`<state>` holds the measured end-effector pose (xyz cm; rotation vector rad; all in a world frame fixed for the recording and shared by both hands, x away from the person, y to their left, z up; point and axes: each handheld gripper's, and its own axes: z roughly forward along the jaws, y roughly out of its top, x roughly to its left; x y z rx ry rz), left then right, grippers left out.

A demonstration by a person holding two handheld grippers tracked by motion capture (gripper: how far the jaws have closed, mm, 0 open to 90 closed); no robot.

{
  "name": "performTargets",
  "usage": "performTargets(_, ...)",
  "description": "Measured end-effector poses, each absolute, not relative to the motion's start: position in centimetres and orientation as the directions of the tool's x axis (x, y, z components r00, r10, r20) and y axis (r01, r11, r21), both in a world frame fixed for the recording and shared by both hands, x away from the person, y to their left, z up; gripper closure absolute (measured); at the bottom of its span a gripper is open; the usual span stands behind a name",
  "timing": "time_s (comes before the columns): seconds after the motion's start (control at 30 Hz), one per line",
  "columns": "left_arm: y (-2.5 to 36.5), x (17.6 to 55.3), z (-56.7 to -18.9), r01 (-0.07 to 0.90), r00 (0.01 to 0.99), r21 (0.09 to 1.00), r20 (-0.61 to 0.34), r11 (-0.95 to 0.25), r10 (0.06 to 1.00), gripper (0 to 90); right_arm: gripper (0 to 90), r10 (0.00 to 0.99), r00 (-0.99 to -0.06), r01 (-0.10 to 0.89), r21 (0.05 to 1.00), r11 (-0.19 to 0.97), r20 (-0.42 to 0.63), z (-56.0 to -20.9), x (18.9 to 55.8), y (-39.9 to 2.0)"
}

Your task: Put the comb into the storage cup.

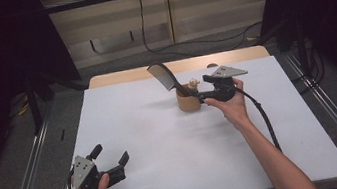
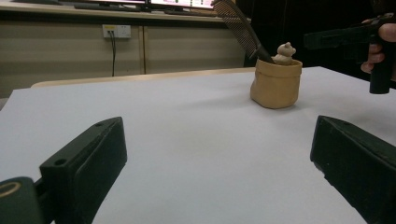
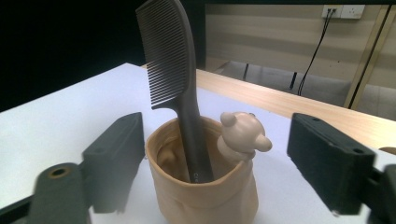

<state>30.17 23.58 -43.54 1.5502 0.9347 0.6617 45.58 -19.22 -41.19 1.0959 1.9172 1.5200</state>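
My right hand-held gripper point(image 1: 202, 95) hangs level at the tan pouch point(image 1: 188, 101), jaws spread wide to either side of it, pads clear, holding nothing. Dark comb point(image 3: 173, 79) already stands in the pouch, handle down, teeth up, leaning away from a small bear figure point(image 3: 241, 136) on the rim. Placement looks done; what is left is to back off. Pouch is soft, creased, upright on the white surface point(image 1: 164, 145), toward its far side. Left hand-held gripper point(image 1: 114, 164) rests near the front edge, open, empty.

High view looks down over the table point(image 1: 163, 140); both gripper views face the cup point(image 2: 275, 84), right one nearest.
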Motion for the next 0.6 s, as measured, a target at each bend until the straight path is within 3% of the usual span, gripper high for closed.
performTargets(0.03,23.6,30.2,-43.6,0.205,0.524,0.978,-0.083,-0.031,0.848,3.8,14.3,0.806,-0.579,0.302,0.95,0.074,0.121,-41.2,45.6,-19.2)
performTargets(0.07,23.6,30.2,-43.6,0.204,0.525,0.978,-0.085,-0.029,0.847,3.8,6.5,0.826,-0.551,0.304,0.951,0.06,0.124,-41.0,45.5,-19.2)
performTargets(0.1,23.6,30.2,-43.5,0.203,0.526,0.979,-0.084,-0.03,0.846,3.8,4.7,0.83,-0.542,0.307,0.95,0.051,0.13,-41.0,45.5,-19.3)
performTargets(0.27,23.7,30.1,-43.4,0.199,0.527,0.98,-0.09,-0.02,0.845,3.8,0.7,0.853,-0.511,0.298,0.953,0.058,0.107,-40.7,45.2,-19.5)
performTargets(0.6,23.8,29.7,-43.1,0.181,0.538,0.983,-0.083,-0.018,0.839,3.8,0.7,0.873,-0.48,0.285,0.956,0.062,0.086,-40.4,43.8,-19.8)
